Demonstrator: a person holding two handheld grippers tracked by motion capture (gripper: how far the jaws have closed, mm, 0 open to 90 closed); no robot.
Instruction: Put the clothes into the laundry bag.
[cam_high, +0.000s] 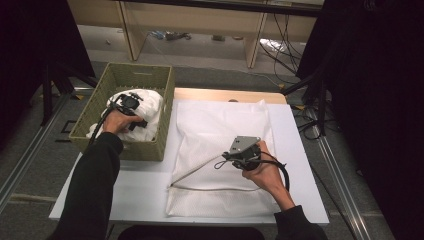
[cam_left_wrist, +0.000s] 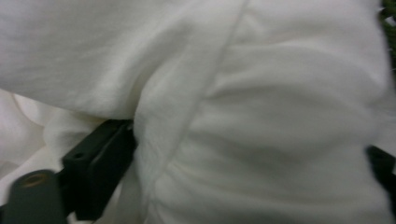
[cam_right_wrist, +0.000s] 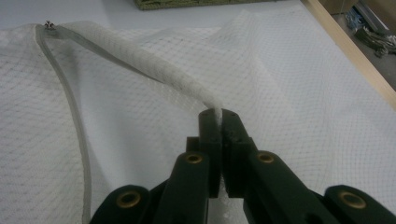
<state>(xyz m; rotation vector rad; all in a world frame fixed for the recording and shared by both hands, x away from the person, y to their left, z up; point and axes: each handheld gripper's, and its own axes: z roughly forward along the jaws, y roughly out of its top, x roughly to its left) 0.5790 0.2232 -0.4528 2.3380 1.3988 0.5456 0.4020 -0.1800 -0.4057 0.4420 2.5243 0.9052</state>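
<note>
Step in hand, by my reading: loading laundry into a bag. The right gripper (cam_right_wrist: 219, 116) has its jaws pressed together on the zippered upper edge of the flat white mesh laundry bag (cam_high: 220, 130), lifting that edge so the mouth gapes toward the left. The bag lies spread on the white table top (cam_high: 145, 185), its zipper pull (cam_right_wrist: 48, 24) far from the pinch point, at the end of the opening.

The left gripper (cam_high: 131, 102) is down inside the olive woven basket (cam_high: 122, 77), buried in the bundled white cloth garment (cam_left_wrist: 261, 116). Its jaws stand wide apart with a thick fold of cloth bulging between them; not yet squeezed, as far as I can judge.

Next move probably calls for closing the left jaws on that fold, raising the garment clear of the basket wall, and carrying it rightward to the held-open mouth. The right grip must keep the edge raised.
</note>
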